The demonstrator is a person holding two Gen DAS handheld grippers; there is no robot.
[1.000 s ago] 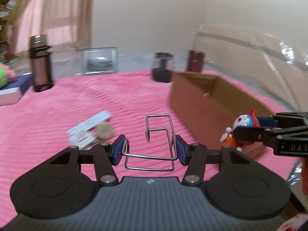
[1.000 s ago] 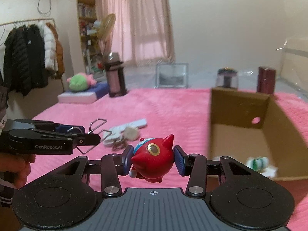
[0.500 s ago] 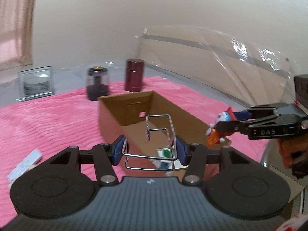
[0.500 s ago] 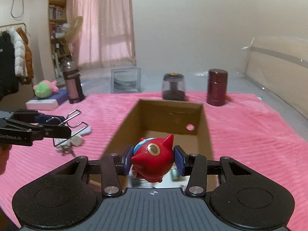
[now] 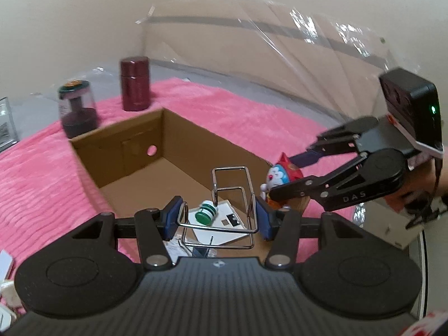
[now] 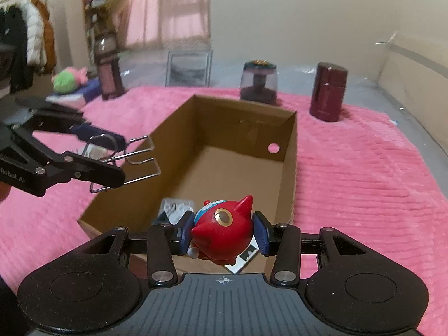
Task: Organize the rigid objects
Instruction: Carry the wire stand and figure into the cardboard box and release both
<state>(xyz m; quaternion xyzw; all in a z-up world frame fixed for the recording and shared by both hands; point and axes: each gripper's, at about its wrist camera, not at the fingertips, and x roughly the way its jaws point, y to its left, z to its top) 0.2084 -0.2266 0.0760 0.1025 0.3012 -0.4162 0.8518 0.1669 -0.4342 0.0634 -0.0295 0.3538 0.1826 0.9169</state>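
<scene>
An open cardboard box (image 5: 123,145) (image 6: 288,140) lies on the pink blanket. My left gripper (image 5: 217,219) is shut on a bent wire rack (image 5: 232,193), held over the box's near end. In the right wrist view the left gripper (image 6: 112,154) and the wire rack (image 6: 137,158) hang at the box's left wall. My right gripper (image 6: 222,232) is shut on a red and blue cat figurine (image 6: 221,233), above the box's near edge. From the left wrist view the figurine (image 5: 281,175) shows at the box's right wall. A green and white roll (image 5: 205,212) and paper cards (image 5: 224,226) lie inside.
A maroon canister (image 6: 329,92) and a dark clear-domed jar (image 6: 259,82) stand beyond the box's far end. A tall flask (image 6: 107,67), a framed picture (image 6: 189,68) and a green plush (image 6: 68,77) sit further back left. Clear plastic sheeting (image 5: 308,56) covers a board on the right.
Both grippers have swung across the blanket toward the box with their loads still gripped. The box now lies under them, and the rack and the figurine sit closer together.
</scene>
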